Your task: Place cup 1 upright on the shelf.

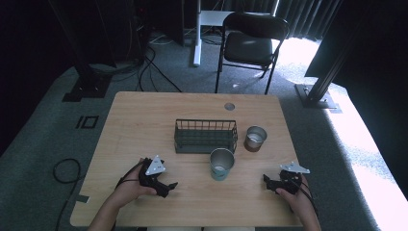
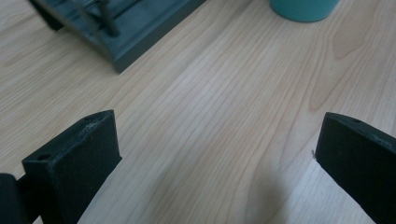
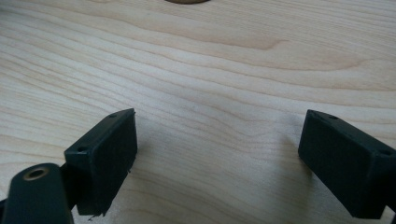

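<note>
Both grippers released, nothing btwn jaws: left gripper at 9 o'clock of teal cup, right gripper at its 3 o'clock, w/ wire basket at cup's 11.

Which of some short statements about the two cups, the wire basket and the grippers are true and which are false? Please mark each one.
1. The teal cup stands upright in front of the wire basket. True.
2. The brown cup lies inside the basket. False: it stands on the table, to the right of the basket.
3. The left gripper is open and holds nothing. True.
4. The right gripper is shut on the teal cup. False: its jaws are apart over bare wood.
5. The basket has nothing in it. True, as far as the high view shows.
</note>
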